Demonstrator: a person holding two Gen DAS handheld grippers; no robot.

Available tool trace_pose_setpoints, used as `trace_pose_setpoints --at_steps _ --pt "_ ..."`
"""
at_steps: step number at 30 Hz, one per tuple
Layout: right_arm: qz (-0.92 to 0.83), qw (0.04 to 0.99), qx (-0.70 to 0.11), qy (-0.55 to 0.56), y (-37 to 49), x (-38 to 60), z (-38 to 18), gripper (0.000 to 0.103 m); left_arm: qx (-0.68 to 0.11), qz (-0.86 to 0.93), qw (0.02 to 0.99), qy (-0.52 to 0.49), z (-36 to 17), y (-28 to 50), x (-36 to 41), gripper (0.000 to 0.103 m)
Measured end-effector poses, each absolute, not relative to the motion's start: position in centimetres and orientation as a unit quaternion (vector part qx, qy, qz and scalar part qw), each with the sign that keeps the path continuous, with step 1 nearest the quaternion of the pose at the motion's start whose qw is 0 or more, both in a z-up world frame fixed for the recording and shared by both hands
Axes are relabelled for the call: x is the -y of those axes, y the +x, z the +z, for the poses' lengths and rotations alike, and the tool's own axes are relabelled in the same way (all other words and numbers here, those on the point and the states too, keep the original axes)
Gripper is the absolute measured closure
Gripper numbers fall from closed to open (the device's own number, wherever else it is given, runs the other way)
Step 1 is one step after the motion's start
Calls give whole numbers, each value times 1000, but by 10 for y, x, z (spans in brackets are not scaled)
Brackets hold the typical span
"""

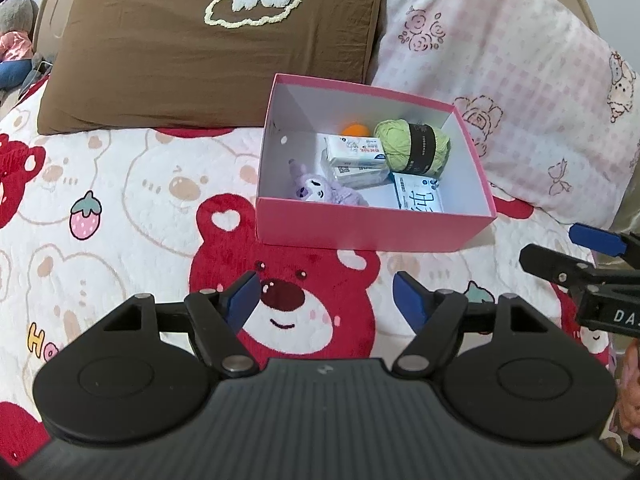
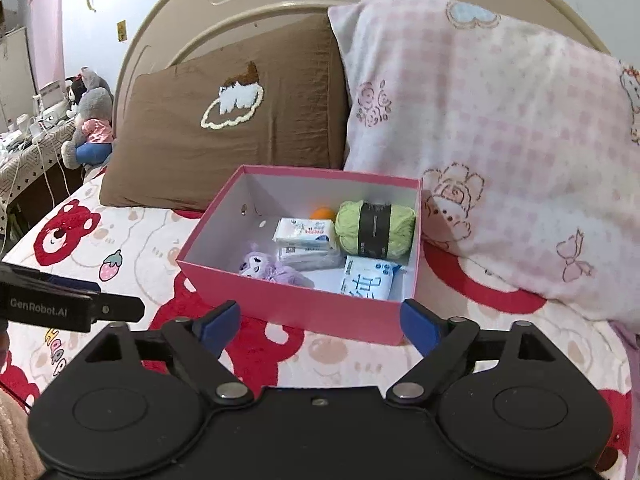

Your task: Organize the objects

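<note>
A pink box (image 2: 304, 312) sits open on a bear-print bedspread (image 1: 120, 200), straight ahead of both grippers, its long side running left to right. The right gripper (image 2: 320, 320) hovers just beside the near wall, fingers spread apart and empty; the left gripper (image 1: 324, 296) is farther back, also spread and empty. Inside lie green yarn (image 2: 376, 228), tissue packs (image 2: 306, 234), a purple plush (image 2: 260, 266) and an orange ball (image 2: 322, 213) (half hidden). Pillows (image 2: 500, 140) crowd the far and right sides; open bedspread lies left.
</note>
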State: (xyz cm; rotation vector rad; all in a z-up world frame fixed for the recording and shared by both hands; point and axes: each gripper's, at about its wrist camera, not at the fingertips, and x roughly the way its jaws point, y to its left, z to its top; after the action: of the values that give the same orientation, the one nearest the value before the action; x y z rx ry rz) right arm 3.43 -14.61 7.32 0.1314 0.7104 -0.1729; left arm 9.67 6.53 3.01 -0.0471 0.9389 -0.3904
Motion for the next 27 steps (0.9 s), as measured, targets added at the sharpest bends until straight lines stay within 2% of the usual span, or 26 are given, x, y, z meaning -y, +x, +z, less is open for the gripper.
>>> trace_pose_setpoints --at_steps 2,4,9,17,27 --pt "-88 928 -355 70 36 146 70 8 -447 -185 875 -26 31 97 -66 24" --pt "-87 925 -362 73 37 147 68 3 -438 -183 880 -22 33 95 -66 10" --pt "-73 917 -380 99 38 150 65 1 -437 -181 881 -10 34 93 -64 0" --pt "-95 909 -402 57 42 147 58 0 -460 -149 875 1 27 99 -62 0" --pt "-108 908 -400 58 43 155 53 0 -468 -161 869 -14 23 102 -62 0"
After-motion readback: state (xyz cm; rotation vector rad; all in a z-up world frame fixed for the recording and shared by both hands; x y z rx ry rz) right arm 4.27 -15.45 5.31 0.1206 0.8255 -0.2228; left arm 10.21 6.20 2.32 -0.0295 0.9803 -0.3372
